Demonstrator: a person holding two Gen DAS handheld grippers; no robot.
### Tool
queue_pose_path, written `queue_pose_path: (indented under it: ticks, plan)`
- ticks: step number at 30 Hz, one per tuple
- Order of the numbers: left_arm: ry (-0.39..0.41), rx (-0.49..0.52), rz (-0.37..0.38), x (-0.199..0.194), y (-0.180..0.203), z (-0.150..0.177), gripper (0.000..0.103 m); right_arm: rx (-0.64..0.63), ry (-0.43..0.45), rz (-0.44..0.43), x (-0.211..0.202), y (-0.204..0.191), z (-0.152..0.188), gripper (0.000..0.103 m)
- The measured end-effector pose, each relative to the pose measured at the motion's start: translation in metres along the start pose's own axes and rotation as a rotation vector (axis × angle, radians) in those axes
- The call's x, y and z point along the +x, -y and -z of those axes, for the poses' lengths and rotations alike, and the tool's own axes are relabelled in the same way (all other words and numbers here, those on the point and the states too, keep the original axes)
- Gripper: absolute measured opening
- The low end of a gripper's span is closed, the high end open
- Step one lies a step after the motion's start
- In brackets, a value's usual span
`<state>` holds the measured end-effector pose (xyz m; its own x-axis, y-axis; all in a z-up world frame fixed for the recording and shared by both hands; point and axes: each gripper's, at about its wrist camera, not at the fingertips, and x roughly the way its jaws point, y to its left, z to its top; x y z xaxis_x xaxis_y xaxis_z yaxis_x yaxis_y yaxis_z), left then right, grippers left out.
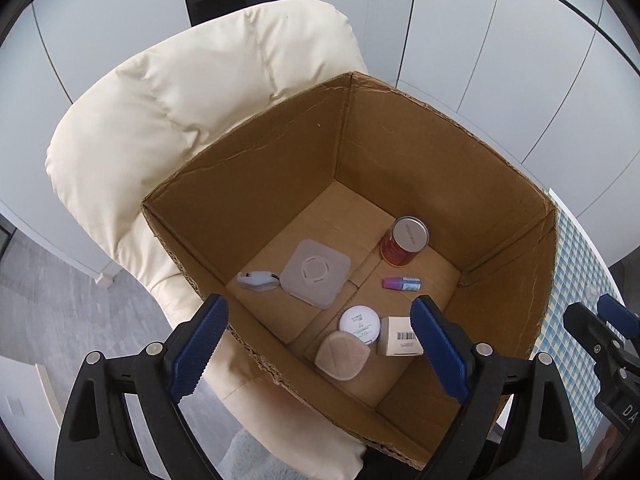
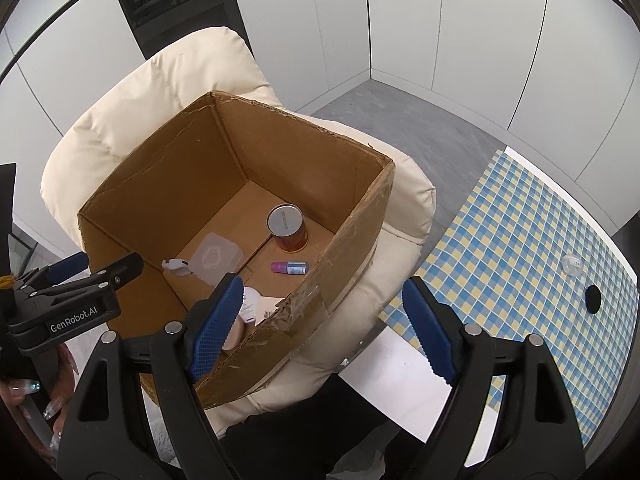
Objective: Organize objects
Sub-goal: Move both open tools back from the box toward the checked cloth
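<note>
Left wrist view: the left gripper hangs over the cardboard box, fingers apart and empty; inside lie a red can and a barcoded carton. Right wrist view: the right gripper has its fingers apart and empty; "GenRobot.AI" marks the left gripper.

Cream armchair, white panelled walls, grey floor, checked tablecloth.

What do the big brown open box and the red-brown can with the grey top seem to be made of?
Big brown open box: corrugated cardboard, matte; fluted, ragged cut edges and creased walls show it. Red-brown can: probably metal, given its flat, dull-silver brushed top; the glossy red-brown side could be a printed label or plastic.
</note>
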<state>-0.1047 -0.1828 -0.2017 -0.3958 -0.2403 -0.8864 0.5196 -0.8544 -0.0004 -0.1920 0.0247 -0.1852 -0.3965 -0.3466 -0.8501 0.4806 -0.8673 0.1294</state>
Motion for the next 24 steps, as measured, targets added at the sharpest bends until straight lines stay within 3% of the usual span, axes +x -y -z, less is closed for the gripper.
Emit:
queue_pose_path:
  ticks: [13, 24]
  plan:
    - [0.012, -0.001, 0.016, -0.026, -0.004, 0.015, 0.093, -0.007, 0.003, 0.005, -0.020, -0.006, 0.010, 0.086]
    - [0.019, 0.013, 0.032, -0.061, -0.011, 0.044, 0.093, -0.002, 0.000, 0.002, -0.050, -0.018, 0.041, 0.088]
